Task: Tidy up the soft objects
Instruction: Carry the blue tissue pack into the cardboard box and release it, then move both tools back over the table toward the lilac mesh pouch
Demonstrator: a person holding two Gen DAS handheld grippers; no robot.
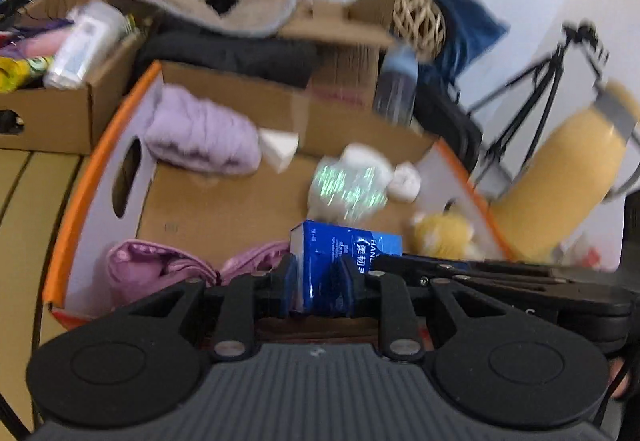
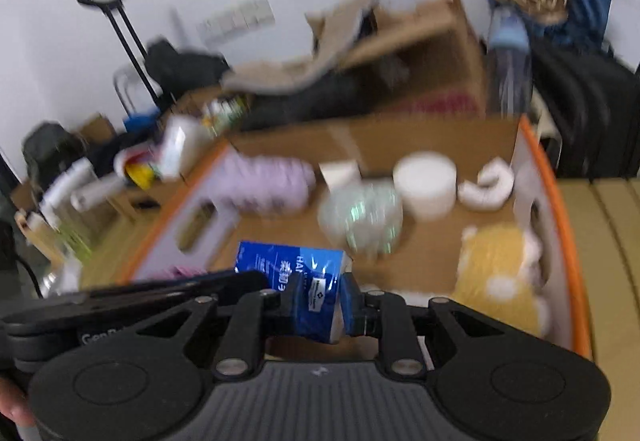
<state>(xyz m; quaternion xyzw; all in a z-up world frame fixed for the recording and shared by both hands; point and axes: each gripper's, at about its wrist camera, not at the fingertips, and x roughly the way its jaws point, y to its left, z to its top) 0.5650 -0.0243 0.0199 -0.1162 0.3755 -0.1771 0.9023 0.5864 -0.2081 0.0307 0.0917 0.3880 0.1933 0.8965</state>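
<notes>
A blue plastic-wrapped tissue pack (image 1: 344, 253) (image 2: 280, 265) hangs over a big cardboard box with an orange rim (image 1: 80, 177) (image 2: 560, 201). My left gripper (image 1: 318, 283) is shut on one end of it, pads pressing both sides. My right gripper (image 2: 324, 301) is shut on the other end. Each gripper shows as a black arm beside the pack in the other's view. Inside the box lie a lilac fleece bundle (image 1: 200, 133) (image 2: 264, 185), a pink soft item (image 1: 152, 269), a white-and-green wrapped pack (image 1: 348, 185) (image 2: 360, 217), a white roll (image 2: 426, 185) and a yellow plush toy (image 1: 444, 237) (image 2: 496, 265).
A smaller cardboard box (image 1: 60, 109) full of packets stands at the left. Behind are more boxes, dark clothing, a blue-capped bottle (image 1: 396, 89) (image 2: 508, 69) and a wicker ball (image 1: 418, 21). A yellow flask (image 1: 560, 185) and a tripod (image 1: 536, 93) stand at the right.
</notes>
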